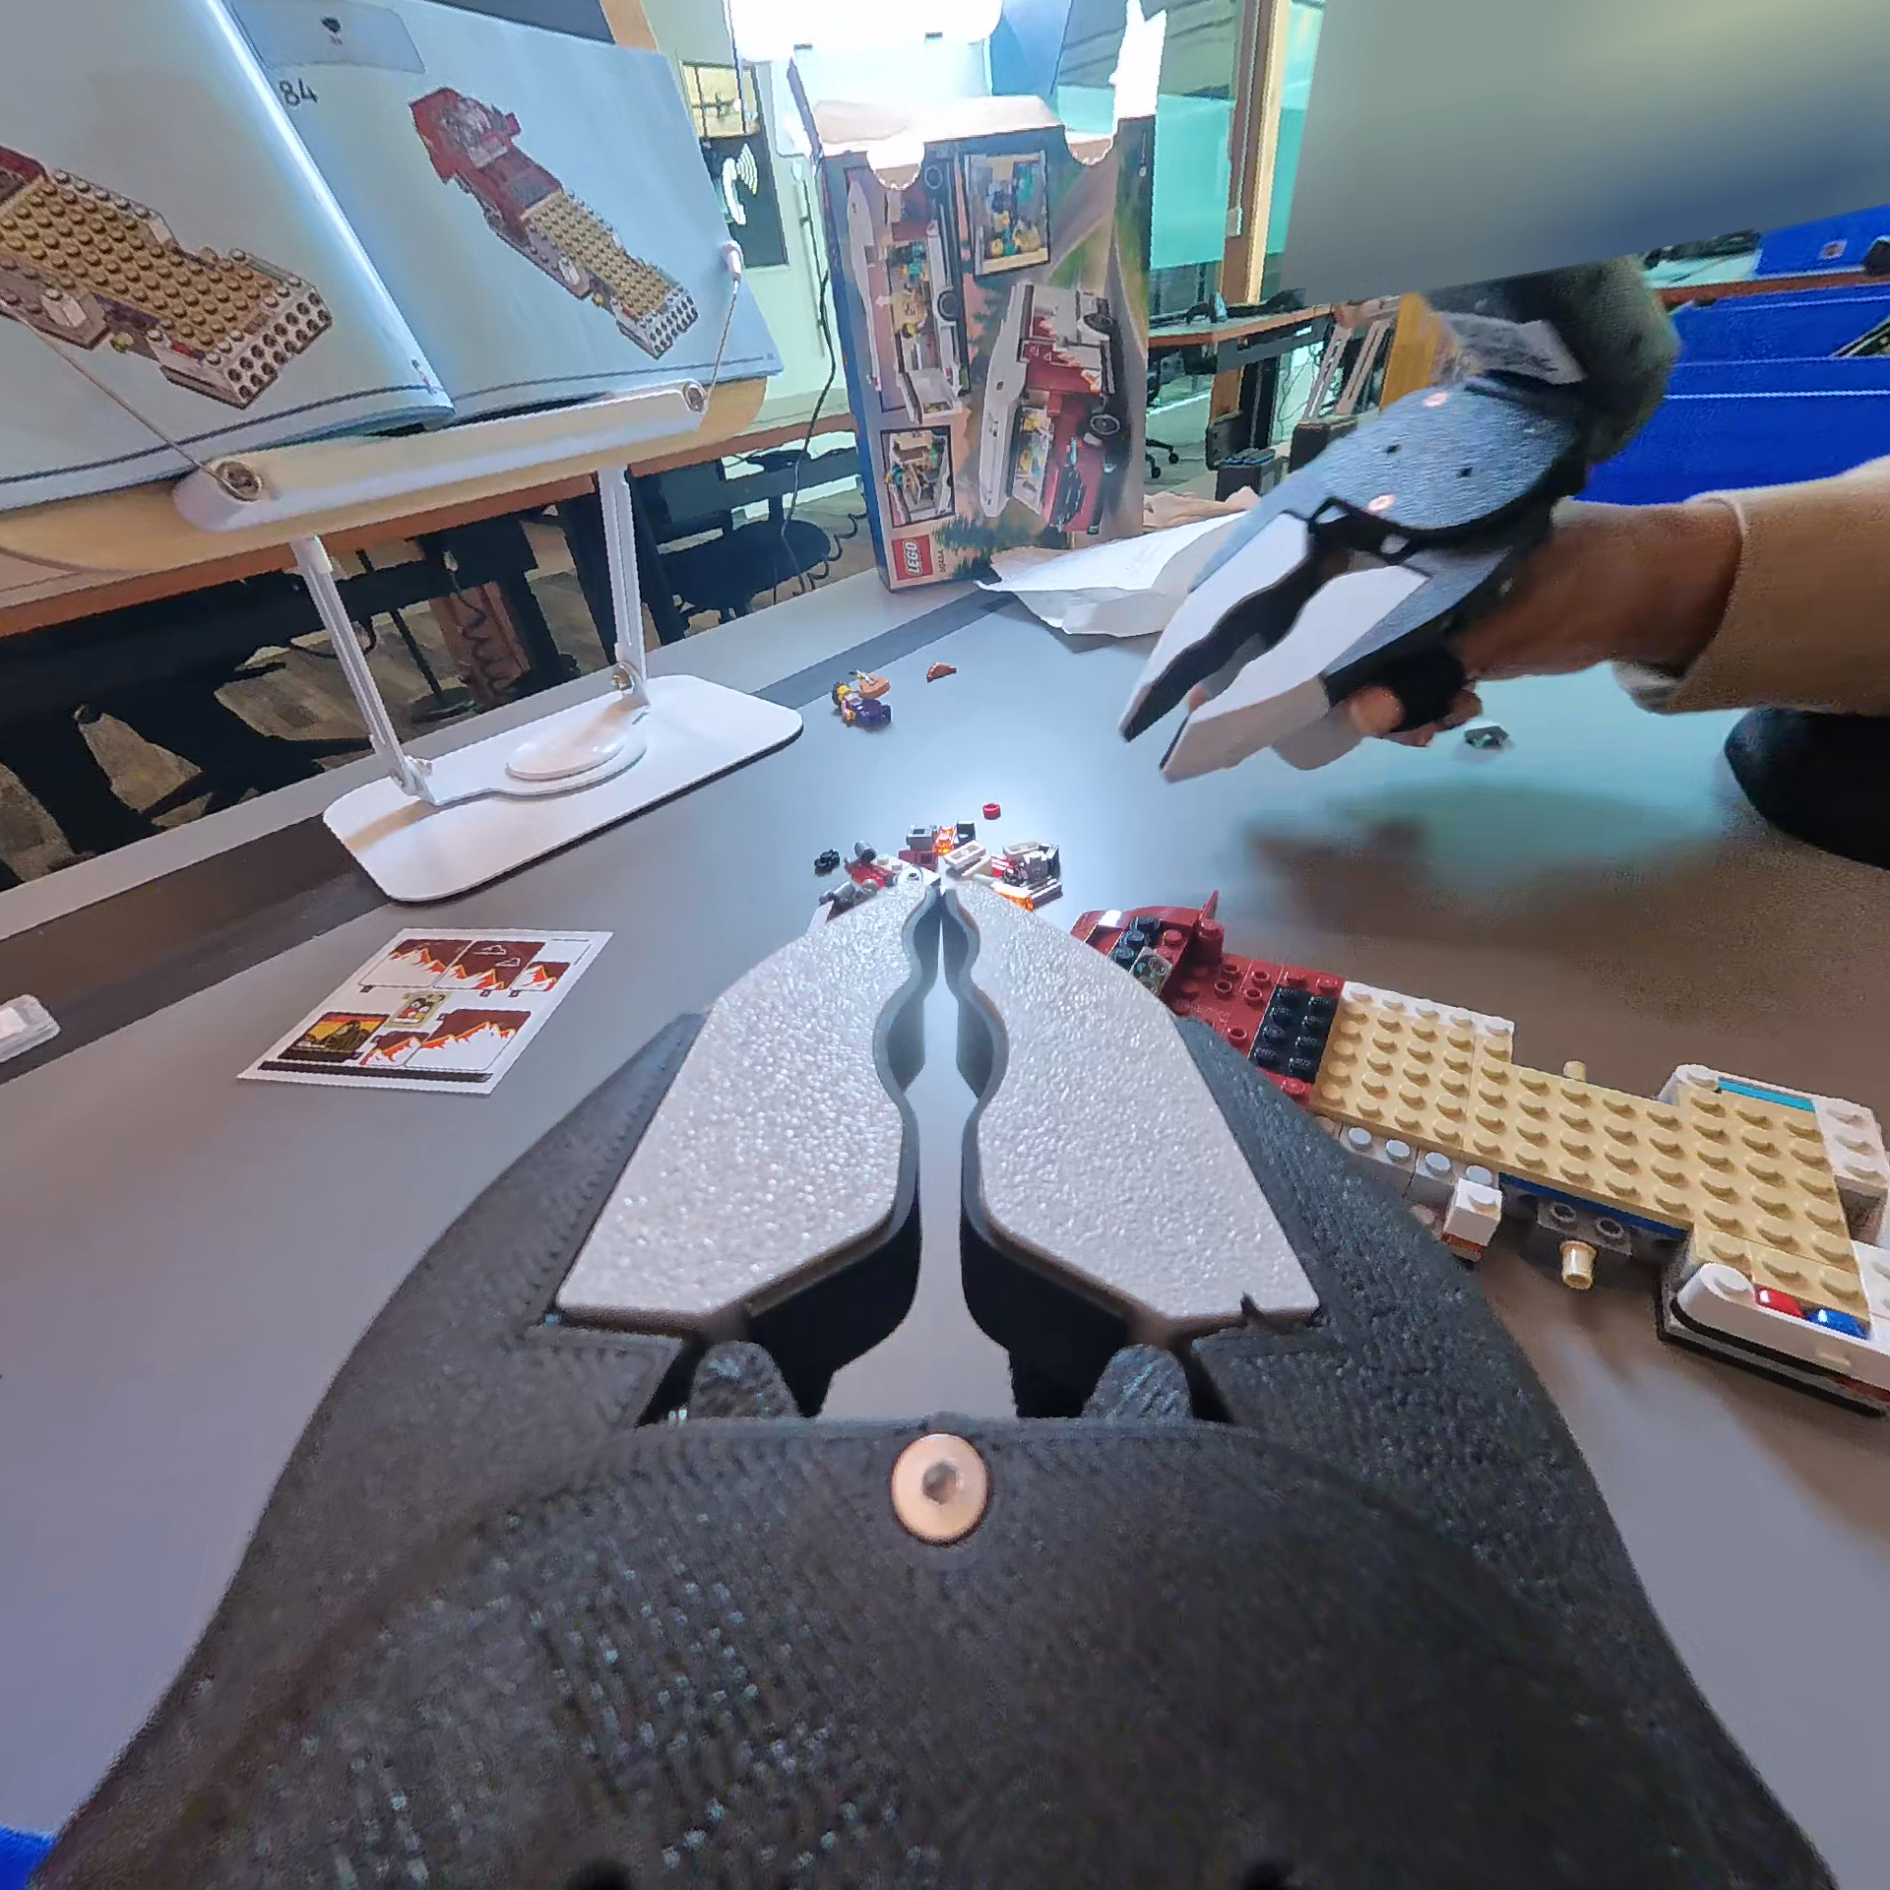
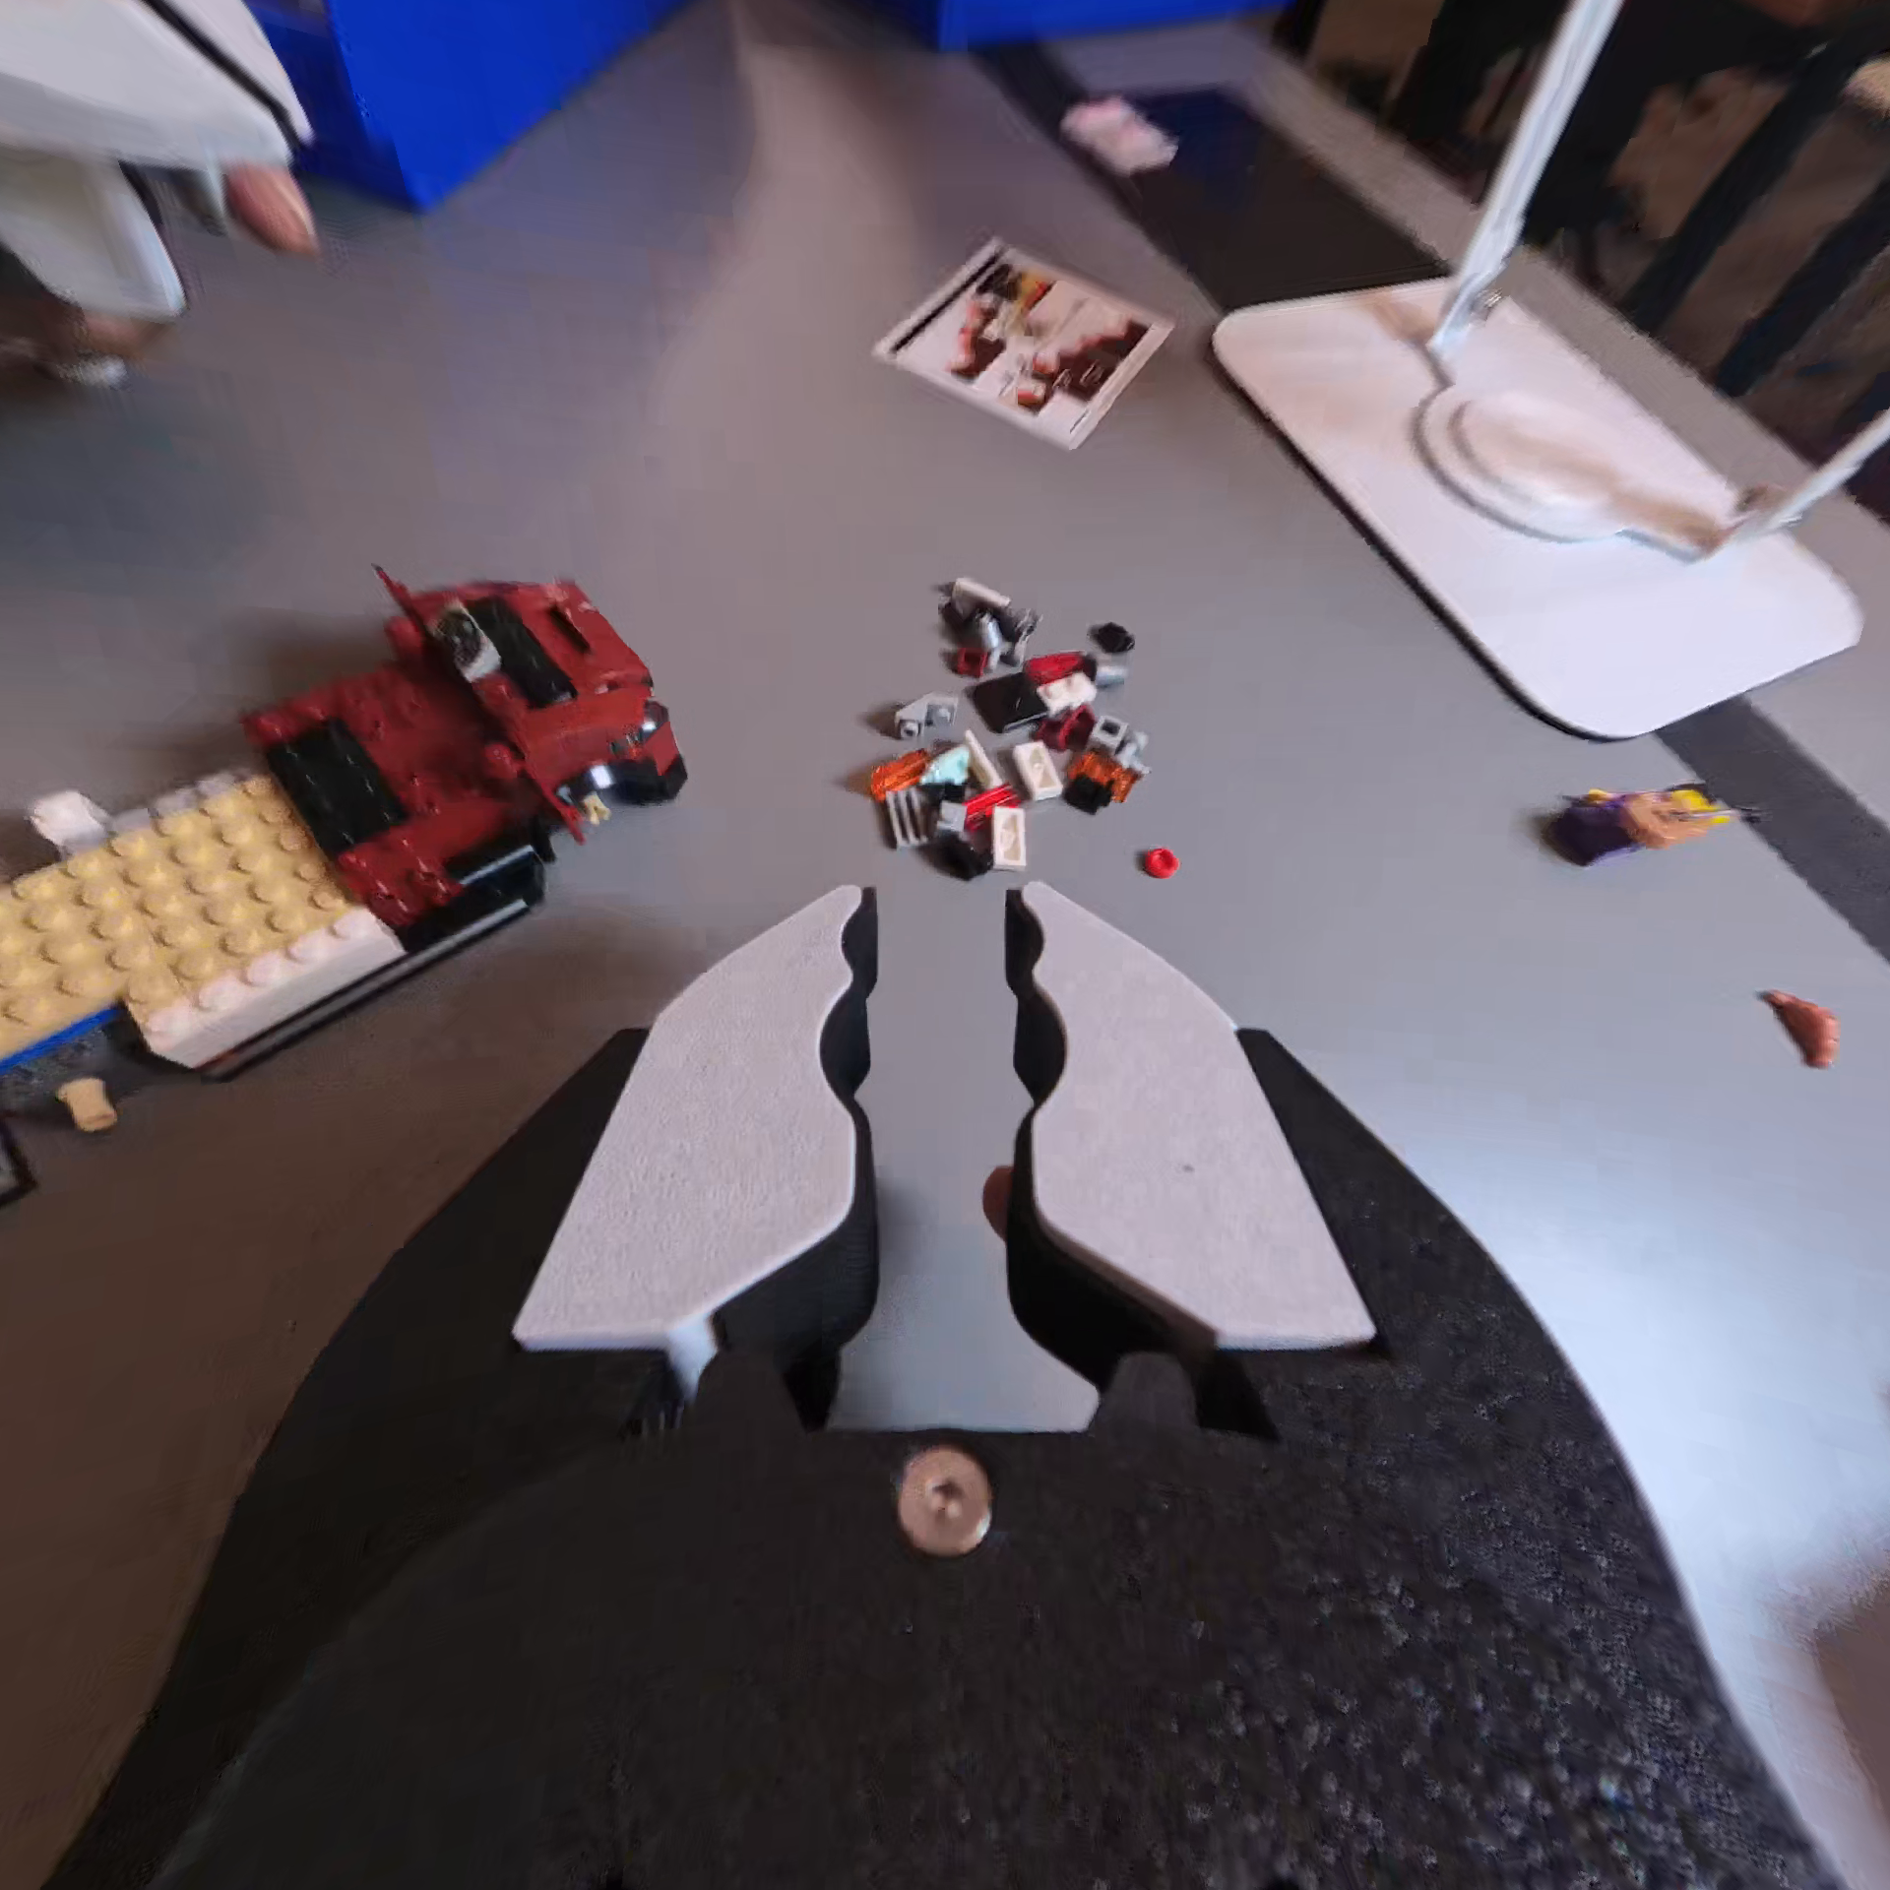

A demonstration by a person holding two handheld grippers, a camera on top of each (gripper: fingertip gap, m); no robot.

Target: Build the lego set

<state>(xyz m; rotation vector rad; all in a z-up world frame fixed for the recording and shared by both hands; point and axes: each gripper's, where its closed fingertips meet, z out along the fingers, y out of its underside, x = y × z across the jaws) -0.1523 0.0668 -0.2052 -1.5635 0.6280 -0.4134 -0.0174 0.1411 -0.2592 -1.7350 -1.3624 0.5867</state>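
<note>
Two hand-held grippers hang over a grey table (image 2: 1330, 1023) strewn with toy bricks. The left gripper (image 1: 936, 895) has its pale textured fingers (image 1: 808, 1105) pressed tip to tip with nothing visible between them, its nose low and just short of a small heap of loose red, grey, white and orange brick pieces (image 2: 1007, 731) in the middle of the table. The right gripper (image 2: 941, 900), held in a person's hand (image 1: 1595, 603), stands with its jaws parted and empty, raised clear of the surface and aimed at the same heap from the opposite side.

Beside the heap lies a half-built brick vehicle with a dark red cab and tan studded bed (image 1: 1514, 1115), set flat and well within reach of both tools. A lone round red stud (image 2: 1160, 862) sits just apart from the heap. Toward the far edge stand a white book stand (image 1: 573, 757) propping an open instruction booklet (image 1: 338, 235), a printed cardboard box (image 1: 1007, 338) and a small purple toy figure (image 1: 864, 701); a sticker sheet (image 1: 430, 1013) lies near the stand's base. Nothing blocks either gripper's approach to the heap except the other gripper.
</note>
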